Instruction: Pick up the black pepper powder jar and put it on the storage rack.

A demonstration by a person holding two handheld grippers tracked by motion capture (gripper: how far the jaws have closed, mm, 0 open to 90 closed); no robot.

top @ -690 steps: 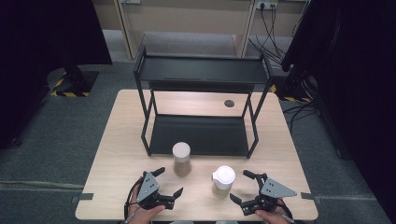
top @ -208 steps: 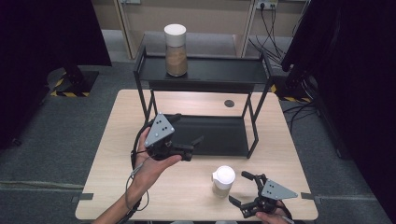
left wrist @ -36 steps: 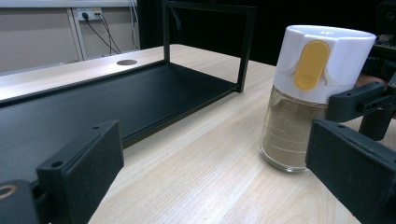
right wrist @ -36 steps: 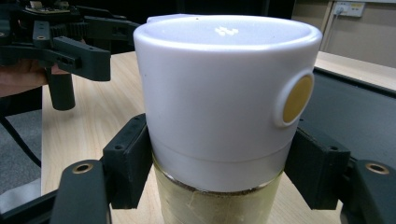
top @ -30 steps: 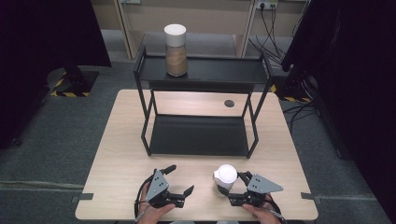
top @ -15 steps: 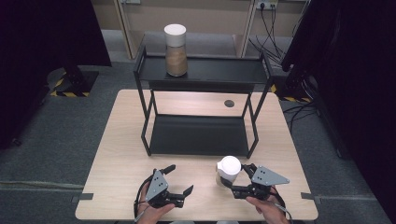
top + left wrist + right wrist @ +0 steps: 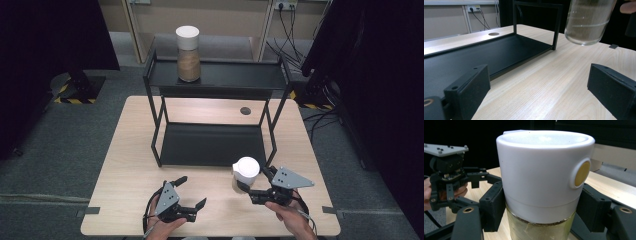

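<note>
Your right gripper [image 7: 248,186] is clamped on the white-lidded jar [image 7: 246,172] (its base hangs clear of the table [image 7: 130,150]), the black shelf rack [image 7: 212,145] just beyond it, while your left gripper [image 7: 191,192], jaws spread and empty, rests beside it.

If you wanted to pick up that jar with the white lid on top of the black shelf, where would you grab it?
Probably the glass body of the jar just under its white lid, coming level from the front. It stands upright near the shelf's front rail, and its round sides suit two jaws closing across them.
</note>
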